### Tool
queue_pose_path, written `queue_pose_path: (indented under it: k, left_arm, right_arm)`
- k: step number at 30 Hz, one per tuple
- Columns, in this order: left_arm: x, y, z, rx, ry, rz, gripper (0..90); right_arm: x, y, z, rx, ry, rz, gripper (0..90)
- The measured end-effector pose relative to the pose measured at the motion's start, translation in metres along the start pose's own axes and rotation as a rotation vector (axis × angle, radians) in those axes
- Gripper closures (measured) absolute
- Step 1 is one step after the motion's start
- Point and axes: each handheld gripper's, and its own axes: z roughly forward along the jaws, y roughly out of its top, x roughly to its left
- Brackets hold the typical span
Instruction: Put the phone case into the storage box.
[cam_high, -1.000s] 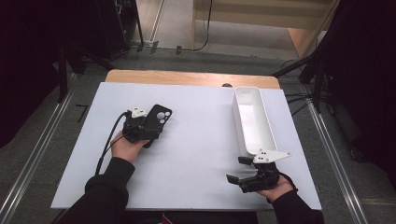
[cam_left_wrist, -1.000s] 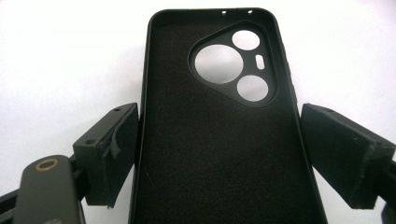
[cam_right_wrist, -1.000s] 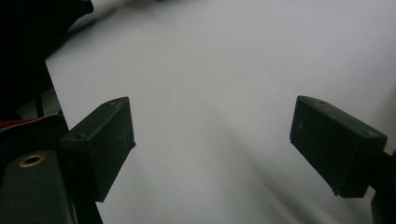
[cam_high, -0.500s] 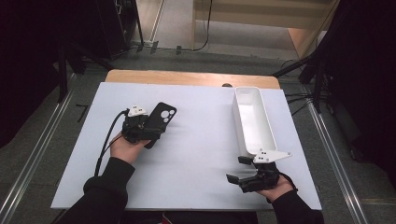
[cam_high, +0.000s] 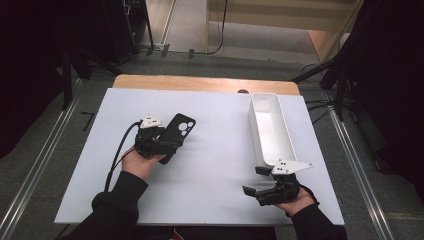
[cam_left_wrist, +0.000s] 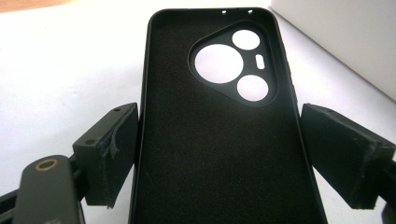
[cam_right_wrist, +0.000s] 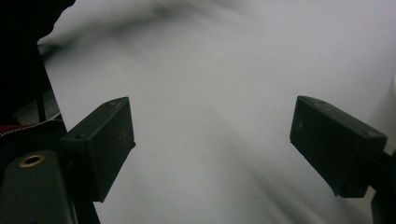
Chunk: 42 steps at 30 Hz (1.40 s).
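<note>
Gripping the black phone case (cam_left_wrist: 219, 135) edge to edge, the left tongs (cam_high: 159, 141) hold it over the white table (cam_high: 215, 165).
Right tongs (cam_high: 260, 181) rest wide open and empty, just beside the white tray (cam_high: 272, 130).

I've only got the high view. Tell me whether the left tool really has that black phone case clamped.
Observer: Yes. In the left gripper view the left tool has a pad against each long edge of the phone case.
Operator: Report which face of it is up.
Observer: The hollow inside faces the camera. Its lining is dark and matte, and the lens cutout is at the far end.
Operator: Now check the right tool.
Observer: In the right gripper view its jaws stand wide apart with nothing between them, and the white table lies beyond.
</note>
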Motion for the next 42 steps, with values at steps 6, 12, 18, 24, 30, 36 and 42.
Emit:
queue_pose_path:
  k: [6, 12, 18, 24, 30, 36, 42]
  left_arm:
    - [-0.015, -0.003, -0.001, -0.012, 0.001, 0.019, 13.9]
    - [-0.027, -0.007, -0.002, -0.024, 0.002, 0.028, 13.9]
    - [-0.037, -0.011, -0.002, -0.04, 0.001, 0.024, 13.9]
    - [-0.046, -0.014, -0.003, -0.049, -0.002, 0.041, 13.9]
    - [-0.052, -0.017, -0.003, -0.06, -0.01, 0.031, 13.8]
    - [-0.054, -0.018, -0.004, -0.076, -0.005, 0.022, 13.8]
    - [-0.055, -0.02, -0.004, -0.092, -0.008, 0.006, 13.8]
  right_arm:
    - [0.002, 0.002, 0.0, -0.003, 0.001, -0.004, 12.2]
    - [0.004, 0.005, 0.0, -0.024, -0.002, -0.006, 12.2]
    - [0.008, 0.009, 0.002, -0.027, -0.01, -0.008, 12.2]
    - [0.011, 0.015, 0.004, -0.032, -0.019, -0.007, 12.2]
    - [0.011, 0.021, 0.005, -0.029, -0.033, -0.005, 12.2]
    - [0.013, 0.03, 0.005, -0.015, -0.041, -0.014, 13.1]
    - [0.014, 0.041, 0.008, -0.02, -0.054, -0.005, 13.0]
